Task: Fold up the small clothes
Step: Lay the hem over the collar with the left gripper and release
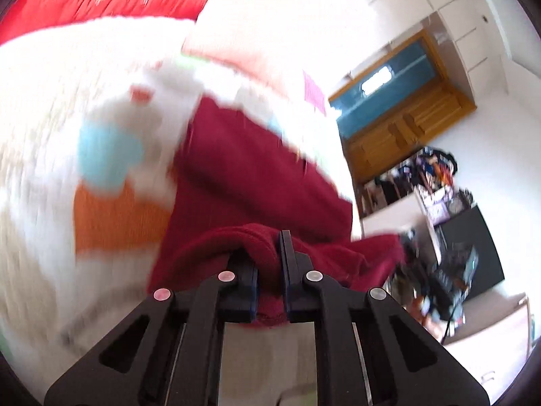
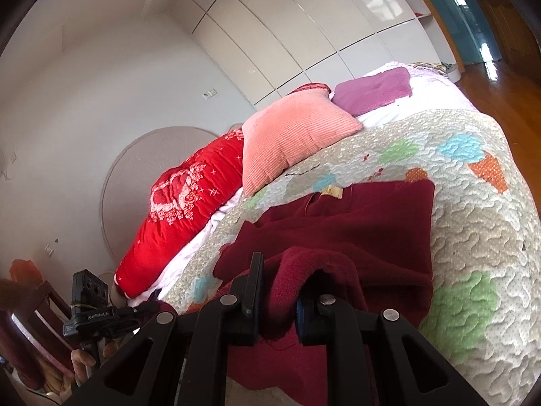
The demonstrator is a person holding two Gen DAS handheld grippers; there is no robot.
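Note:
A dark red fleece garment (image 2: 365,230) lies spread on the patchwork quilt (image 2: 473,220) of a bed, with a small yellow label near its far edge. My right gripper (image 2: 280,297) is shut on a bunched near edge of the garment. In the blurred left wrist view, my left gripper (image 1: 272,270) is shut on another fold of the same dark red garment (image 1: 257,172), lifted a little off the quilt (image 1: 50,155).
A pink cushion (image 2: 290,135), a purple cushion (image 2: 372,91) and a red duvet (image 2: 189,203) lie at the head of the bed. The other handheld gripper (image 2: 91,308) shows at the lower left. A wooden door (image 1: 405,125) and cluttered shelves (image 1: 432,182) stand beyond the bed.

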